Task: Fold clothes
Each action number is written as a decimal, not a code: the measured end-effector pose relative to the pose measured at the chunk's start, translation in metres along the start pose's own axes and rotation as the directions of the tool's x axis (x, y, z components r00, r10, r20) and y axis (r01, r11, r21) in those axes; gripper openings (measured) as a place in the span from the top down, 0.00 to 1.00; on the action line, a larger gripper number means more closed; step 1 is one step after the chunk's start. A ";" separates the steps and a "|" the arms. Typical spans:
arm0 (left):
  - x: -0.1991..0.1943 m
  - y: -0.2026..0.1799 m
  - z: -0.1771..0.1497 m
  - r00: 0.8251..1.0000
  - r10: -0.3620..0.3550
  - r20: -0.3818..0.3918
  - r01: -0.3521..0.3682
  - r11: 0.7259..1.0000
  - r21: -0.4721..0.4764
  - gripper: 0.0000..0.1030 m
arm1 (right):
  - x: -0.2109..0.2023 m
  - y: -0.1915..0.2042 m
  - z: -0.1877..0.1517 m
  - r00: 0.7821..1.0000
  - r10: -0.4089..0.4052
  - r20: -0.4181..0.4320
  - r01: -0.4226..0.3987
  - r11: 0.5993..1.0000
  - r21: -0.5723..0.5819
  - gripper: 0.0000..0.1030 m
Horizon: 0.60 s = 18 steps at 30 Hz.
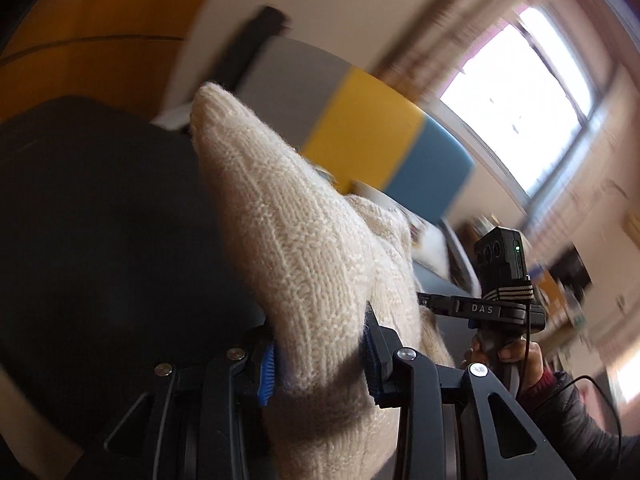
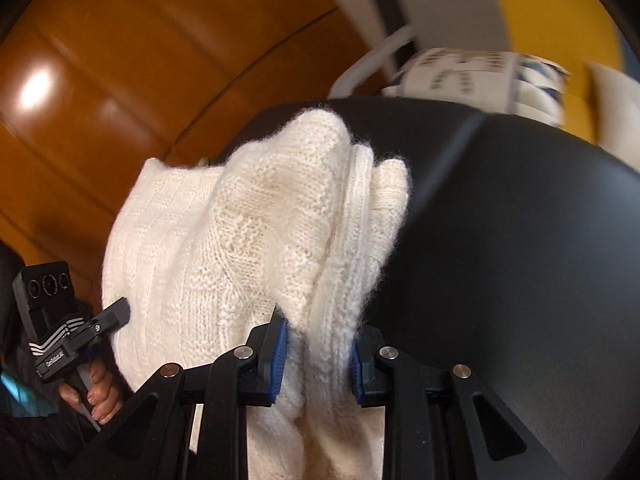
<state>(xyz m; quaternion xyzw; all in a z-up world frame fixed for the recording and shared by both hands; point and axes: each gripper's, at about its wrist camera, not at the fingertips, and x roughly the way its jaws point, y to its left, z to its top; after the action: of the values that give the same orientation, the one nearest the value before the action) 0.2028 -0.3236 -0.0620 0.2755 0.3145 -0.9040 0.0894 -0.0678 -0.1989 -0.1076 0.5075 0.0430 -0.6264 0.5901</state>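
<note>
A cream knitted sweater (image 1: 288, 240) is held up off the dark surface (image 1: 100, 220) by both grippers. My left gripper (image 1: 320, 356) is shut on a bunched fold of it, the knit rising to a point between the blue pads (image 1: 267, 372). In the right wrist view the same sweater (image 2: 248, 240) hangs in thick folds, and my right gripper (image 2: 318, 352) is shut on a ribbed edge of it. Each view shows the other gripper with a hand on its handle: the right one (image 1: 504, 312) and the left one (image 2: 60, 336).
A black table top (image 2: 520, 260) lies under the sweater. Behind it are an orange wooden wall (image 2: 120, 80), a patterned cushion (image 2: 480, 76), a grey, yellow and blue panel (image 1: 360, 128) and a bright window (image 1: 520, 100). A dark sleeve (image 1: 580, 420) is at lower right.
</note>
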 end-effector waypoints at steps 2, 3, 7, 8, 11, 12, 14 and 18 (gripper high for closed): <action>-0.007 0.023 0.000 0.999 0.040 0.023 -0.039 0.998 -0.052 0.65 | 0.026 0.010 0.017 0.999 0.007 -0.044 -0.009 0.999 -0.036 0.77; -0.009 0.032 0.000 0.998 0.056 0.032 -0.053 0.996 -0.072 0.65 | 0.038 0.015 0.026 0.998 0.008 -0.063 -0.011 0.999 -0.052 0.77; -0.013 0.072 0.003 0.992 0.116 0.058 -0.105 0.980 -0.169 0.65 | 0.087 0.035 0.058 0.992 -0.004 -0.129 -0.010 0.994 -0.108 0.77; -0.013 0.082 0.004 0.989 0.131 0.064 -0.117 0.974 -0.193 0.65 | 0.099 0.039 0.066 0.990 -0.008 -0.144 -0.009 0.993 -0.120 0.77; -0.003 0.107 0.006 0.985 0.167 0.036 -0.153 0.957 -0.248 0.65 | 0.135 0.038 0.091 0.981 -0.043 -0.189 0.016 0.990 -0.143 0.77; 0.001 0.115 0.006 0.984 0.178 0.025 -0.165 0.950 -0.265 0.65 | 0.141 0.037 0.091 0.978 -0.059 -0.200 0.031 0.989 -0.144 0.77; 0.009 0.131 0.007 0.980 0.200 0.002 -0.190 0.935 -0.298 0.65 | 0.153 0.037 0.091 0.970 -0.093 -0.223 0.060 0.987 -0.147 0.76; 0.024 0.164 0.009 0.970 0.240 -0.047 -0.241 0.901 -0.362 0.61 | 0.155 0.028 0.096 0.973 -0.085 -0.214 0.066 0.993 -0.095 0.71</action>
<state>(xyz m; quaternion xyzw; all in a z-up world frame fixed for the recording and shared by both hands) 0.2334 -0.4581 -0.1545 0.2912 0.4406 -0.8116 0.2496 -0.0696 -0.3779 -0.1527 0.5445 0.1539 -0.5866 0.5794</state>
